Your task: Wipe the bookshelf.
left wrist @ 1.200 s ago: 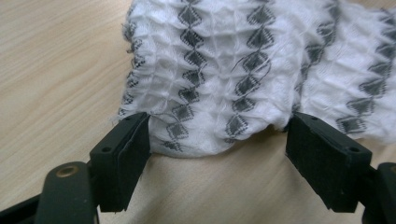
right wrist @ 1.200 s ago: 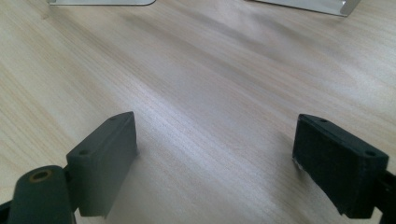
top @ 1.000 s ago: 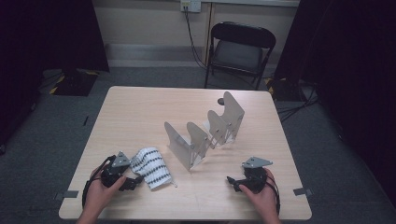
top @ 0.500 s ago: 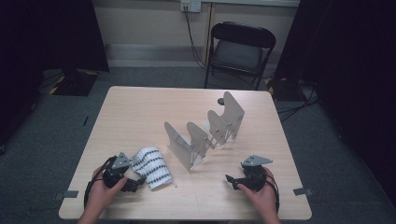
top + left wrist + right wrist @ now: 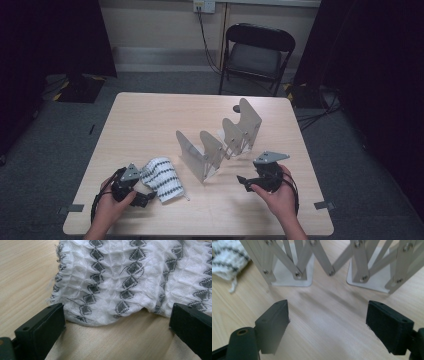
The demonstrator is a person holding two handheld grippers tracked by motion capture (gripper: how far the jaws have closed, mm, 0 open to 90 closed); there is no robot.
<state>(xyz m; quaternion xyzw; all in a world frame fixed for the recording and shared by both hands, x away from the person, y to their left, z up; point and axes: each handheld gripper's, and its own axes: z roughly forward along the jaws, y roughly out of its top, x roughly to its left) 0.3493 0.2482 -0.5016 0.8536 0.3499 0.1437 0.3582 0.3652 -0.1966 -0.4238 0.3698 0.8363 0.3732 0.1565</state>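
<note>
High view: the white knitted cloth (image 5: 162,179) with dark diamond rows lies rolled on the wooden table (image 5: 150,120), near its front left. The left gripper (image 5: 142,196) sits just beside the cloth's near edge. The right gripper (image 5: 243,181) is held above the table at front right, pointing toward the grey expanding rack (image 5: 220,142), which stands at the table's middle.

Left gripper view: the jaws have just been opening and stand wide apart; the cloth (image 5: 130,277) lies just ahead of them, ungripped.

Right gripper view: the jaws have just been closing slightly but stand apart with bare table between them. The rack (image 5: 332,260) is ahead, the cloth (image 5: 227,258) at far left.
</note>
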